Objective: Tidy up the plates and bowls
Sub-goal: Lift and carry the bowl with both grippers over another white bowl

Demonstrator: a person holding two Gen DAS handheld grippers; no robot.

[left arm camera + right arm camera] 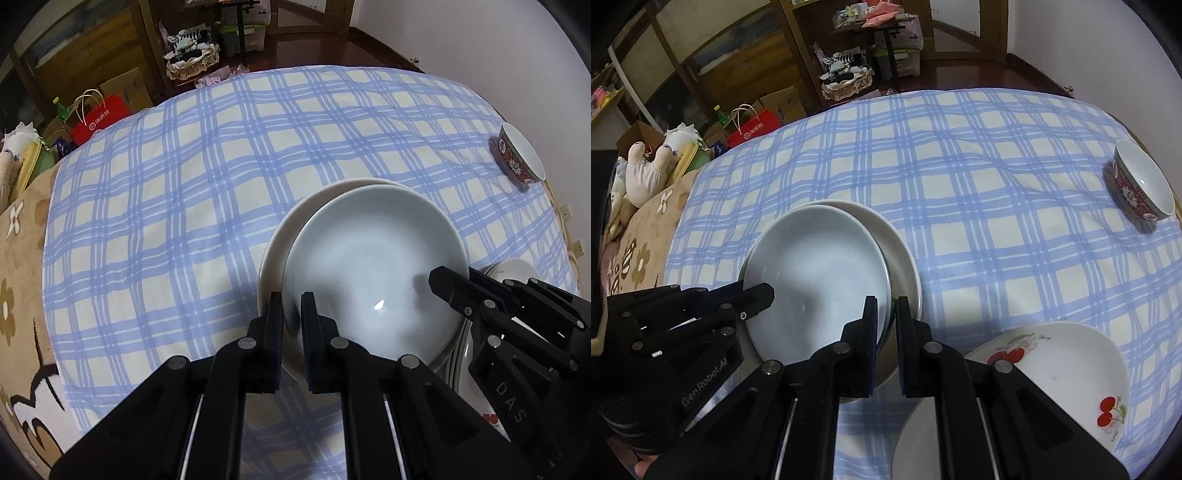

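Pinching opposite rims of the pale blue plate (369, 254), both grippers' fingers clamp it. It sits tilted over a cream plate (280, 236) on the checked cloth (184, 184).

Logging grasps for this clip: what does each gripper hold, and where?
Both hold the pale blue plate by its rim: the left gripper at the near-left edge, the right gripper at the opposite edge.

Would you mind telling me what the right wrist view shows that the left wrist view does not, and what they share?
Only the right wrist view shows the cherry-patterned plate in full and the stuffed toy beyond the bed's edge.

Only the left wrist view shows the left gripper close up, clamped on the near rim of the grey plate.

Both show the grey plate over the cream plate, each gripper shut on the grey plate's rim, the right gripper opposite the left, the red bowl, the checked cloth and the red bag.
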